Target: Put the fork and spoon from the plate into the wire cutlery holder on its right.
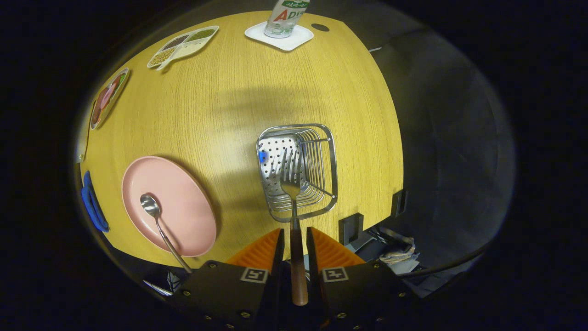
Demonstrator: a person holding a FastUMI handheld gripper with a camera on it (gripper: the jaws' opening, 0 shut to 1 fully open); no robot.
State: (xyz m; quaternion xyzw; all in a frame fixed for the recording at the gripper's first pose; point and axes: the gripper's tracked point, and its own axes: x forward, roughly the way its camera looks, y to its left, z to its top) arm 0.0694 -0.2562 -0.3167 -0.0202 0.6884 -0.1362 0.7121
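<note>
Gripper view: gripper [294, 239] closed on the wooden handle of the fork [292, 184], both fingers pressing it, tines over the open top of the wire cutlery holder [321, 138]; whether tines touch its base is unclear. Spoon [158, 220] lies on the pink plate [183, 202], left of the holder, on the wooden tabletop [239, 92].
</note>
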